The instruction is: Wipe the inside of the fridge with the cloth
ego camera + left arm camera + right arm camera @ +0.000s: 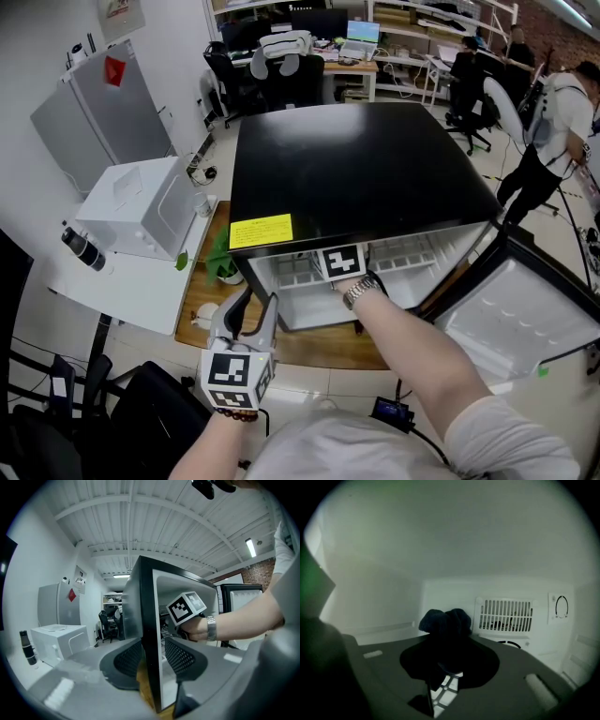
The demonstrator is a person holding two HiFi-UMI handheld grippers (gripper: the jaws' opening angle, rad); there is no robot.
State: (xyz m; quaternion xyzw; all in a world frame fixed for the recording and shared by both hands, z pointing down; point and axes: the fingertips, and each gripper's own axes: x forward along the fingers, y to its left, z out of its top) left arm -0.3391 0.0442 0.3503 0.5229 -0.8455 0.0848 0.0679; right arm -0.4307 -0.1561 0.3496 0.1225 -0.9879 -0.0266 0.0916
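Note:
The small black-topped fridge (pixel 361 173) stands with its door (pixel 520 314) swung open to the right. My right hand reaches inside; in the head view only the right gripper's marker cube (pixel 341 262) shows at the opening. In the right gripper view, my right gripper (pixel 447 641) is shut on a bunched dark cloth (pixel 445 620), held up in front of the white back wall (pixel 440 592), above a wire shelf (pixel 445 686). My left gripper (pixel 254 314) hangs outside by the fridge's front left corner (pixel 147 644), its jaws open and empty (pixel 152 660).
A vent grille (pixel 504 615) and a thermostat dial (pixel 561 606) sit on the fridge's back wall. A white box (pixel 141 206) and a dark bottle (pixel 82 248) rest on a table at left. A green item (pixel 220 253) lies on the floor. A person (pixel 553 122) stands far right.

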